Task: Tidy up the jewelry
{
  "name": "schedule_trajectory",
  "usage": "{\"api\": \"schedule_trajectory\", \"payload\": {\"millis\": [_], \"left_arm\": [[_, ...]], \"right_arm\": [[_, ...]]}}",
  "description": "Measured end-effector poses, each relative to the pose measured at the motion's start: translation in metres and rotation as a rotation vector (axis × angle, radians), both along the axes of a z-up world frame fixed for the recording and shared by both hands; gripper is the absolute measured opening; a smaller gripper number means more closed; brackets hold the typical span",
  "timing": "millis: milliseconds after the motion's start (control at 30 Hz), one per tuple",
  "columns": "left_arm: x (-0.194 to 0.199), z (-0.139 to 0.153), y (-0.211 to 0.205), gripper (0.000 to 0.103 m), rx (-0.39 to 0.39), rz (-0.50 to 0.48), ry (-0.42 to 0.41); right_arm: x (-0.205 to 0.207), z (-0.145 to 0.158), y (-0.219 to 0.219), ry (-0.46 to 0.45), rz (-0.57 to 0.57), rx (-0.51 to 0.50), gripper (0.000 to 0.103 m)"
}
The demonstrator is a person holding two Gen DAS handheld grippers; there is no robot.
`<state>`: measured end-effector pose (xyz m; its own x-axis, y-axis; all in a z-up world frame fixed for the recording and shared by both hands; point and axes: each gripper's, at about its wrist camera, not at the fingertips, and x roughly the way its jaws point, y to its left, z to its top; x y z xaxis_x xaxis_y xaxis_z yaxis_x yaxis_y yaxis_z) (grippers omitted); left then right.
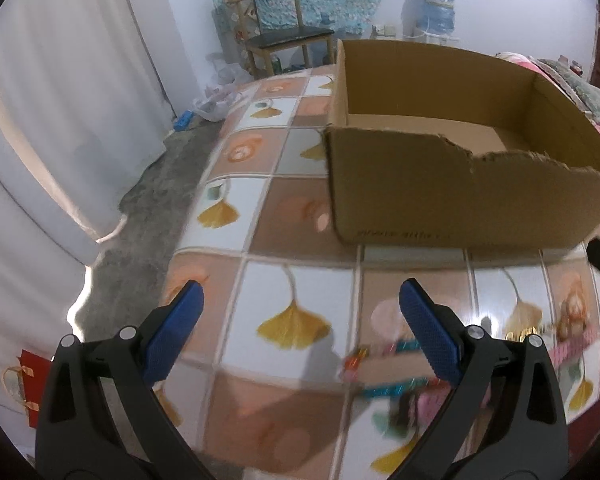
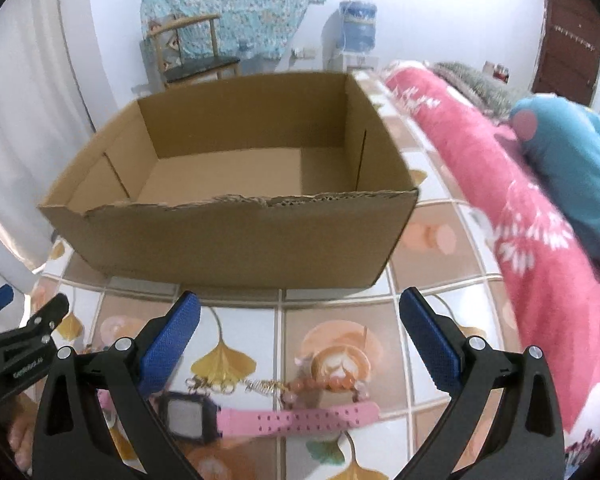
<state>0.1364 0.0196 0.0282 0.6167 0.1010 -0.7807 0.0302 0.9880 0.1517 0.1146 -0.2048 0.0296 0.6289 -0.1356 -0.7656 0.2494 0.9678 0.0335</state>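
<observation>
An open cardboard box (image 2: 236,236) stands on the tiled tablecloth; it also shows in the left wrist view (image 1: 460,200), and the part of its inside that shows is bare. A pink-strapped digital watch (image 2: 260,420) lies flat on the table between my right gripper's fingers, just below them. Behind it lie a gold chain (image 2: 228,386) and an orange bead bracelet (image 2: 328,384). My right gripper (image 2: 300,336) is open above the watch. My left gripper (image 1: 300,328) is open over the cloth, with blurred jewelry (image 1: 400,356) by its right finger.
A pink floral quilt (image 2: 520,220) and a teal pillow (image 2: 572,152) border the table on the right. The table's left edge (image 1: 188,208) drops to the grey floor. The left gripper's body (image 2: 20,344) shows at the right view's left edge.
</observation>
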Motion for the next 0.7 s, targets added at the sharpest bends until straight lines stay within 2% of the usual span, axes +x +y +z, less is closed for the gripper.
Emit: {"api": "schedule_trajectory", "payload": {"millis": [100,333,533,700], "left_arm": [[-0.019,0.01,0.009,0.095,-0.007,-0.006,-0.032],[-0.055,0.024,0.026,0.095,-0.096,-0.055,-0.081],[-0.083,0.019,0.031,0.095,-0.189,-0.149,-0.102],[-0.105,0.018,0.039,0.095,-0.274,-0.187,-0.135]], "right_arm": [[-0.014,0.012,0.006,-0.03,-0.013,-0.021,0.097],[-0.049,0.036,0.031,-0.094,0.023,-0.113,0.097],[-0.075,0.049,0.042,-0.135,0.048,-0.09,0.097],[-0.091,0.052,0.05,-0.156,0.071,-0.046,0.097]]}}
